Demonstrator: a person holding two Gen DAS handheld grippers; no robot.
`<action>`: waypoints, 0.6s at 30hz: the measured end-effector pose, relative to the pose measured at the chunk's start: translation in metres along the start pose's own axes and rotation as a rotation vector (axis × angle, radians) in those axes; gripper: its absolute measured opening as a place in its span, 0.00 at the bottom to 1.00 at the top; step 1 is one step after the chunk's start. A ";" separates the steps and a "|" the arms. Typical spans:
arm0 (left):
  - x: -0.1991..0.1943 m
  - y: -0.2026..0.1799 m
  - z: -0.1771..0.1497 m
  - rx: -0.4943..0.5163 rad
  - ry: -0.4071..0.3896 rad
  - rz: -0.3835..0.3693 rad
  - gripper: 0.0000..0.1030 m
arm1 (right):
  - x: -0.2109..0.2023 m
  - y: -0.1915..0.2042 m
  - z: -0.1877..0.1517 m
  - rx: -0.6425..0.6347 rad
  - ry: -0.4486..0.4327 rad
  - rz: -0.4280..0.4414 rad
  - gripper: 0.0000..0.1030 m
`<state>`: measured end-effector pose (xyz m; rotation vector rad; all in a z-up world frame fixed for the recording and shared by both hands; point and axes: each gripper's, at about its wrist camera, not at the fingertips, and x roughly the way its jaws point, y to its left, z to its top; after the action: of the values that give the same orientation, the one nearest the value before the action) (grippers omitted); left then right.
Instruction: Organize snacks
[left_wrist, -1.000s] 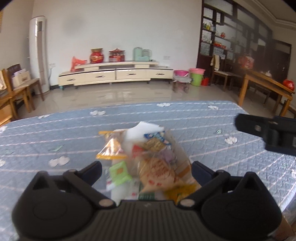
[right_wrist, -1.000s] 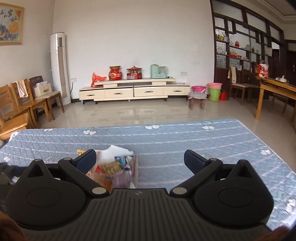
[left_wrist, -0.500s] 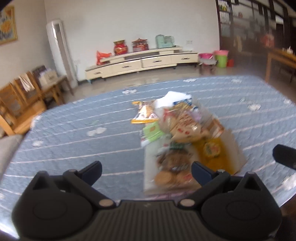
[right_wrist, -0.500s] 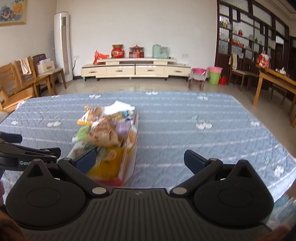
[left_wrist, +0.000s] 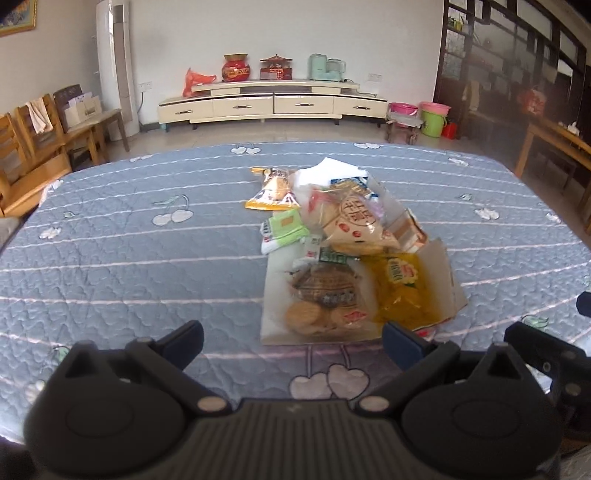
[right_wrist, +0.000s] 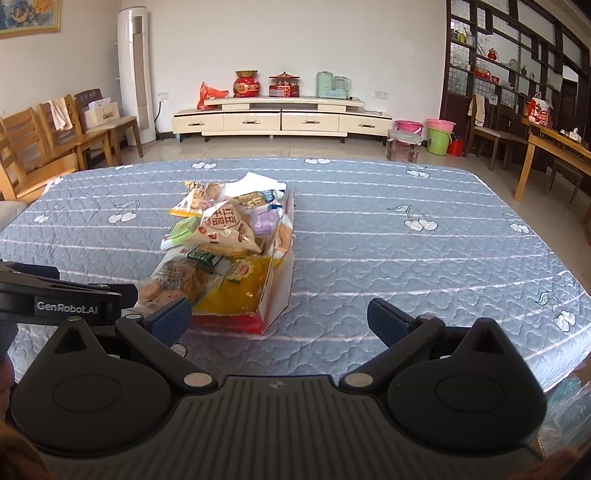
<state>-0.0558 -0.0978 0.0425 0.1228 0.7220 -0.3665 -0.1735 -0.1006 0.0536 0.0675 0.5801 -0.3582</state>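
A low cardboard box (left_wrist: 448, 280) (right_wrist: 280, 295) lies on the blue quilted table, piled with snack packets. On top is a pale bag with red print (left_wrist: 354, 225) (right_wrist: 227, 229). A yellow packet (left_wrist: 402, 288) (right_wrist: 236, 291) and a cookie bag (left_wrist: 325, 295) (right_wrist: 177, 277) lie at the near end. An orange packet (left_wrist: 273, 188) and a green packet (left_wrist: 286, 227) spill off the left side. My left gripper (left_wrist: 291, 341) is open and empty, just short of the box. My right gripper (right_wrist: 279, 319) is open and empty, at the box's near right corner.
The blue quilted table (left_wrist: 129, 251) spreads wide left of the box and right of it (right_wrist: 424, 251). Wooden chairs (right_wrist: 44, 147) stand at the far left, a wooden table (right_wrist: 554, 155) at the far right, a TV cabinet (left_wrist: 273, 103) at the back.
Both grippers have drawn back and risen, so the whole box of snacks now shows ahead of them. Both stay open. The snacks have not moved.
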 end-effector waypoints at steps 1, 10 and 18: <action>0.000 0.000 -0.001 -0.001 0.001 0.000 0.99 | 0.001 0.001 0.000 0.000 0.003 0.006 1.00; -0.001 0.002 -0.002 -0.001 0.015 -0.003 0.99 | 0.002 0.002 -0.007 -0.002 0.023 0.029 1.00; 0.000 0.003 -0.001 0.001 0.021 0.006 0.99 | 0.006 0.001 -0.012 -0.002 0.029 0.042 1.00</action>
<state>-0.0554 -0.0947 0.0419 0.1295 0.7416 -0.3603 -0.1750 -0.0996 0.0407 0.0832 0.6072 -0.3163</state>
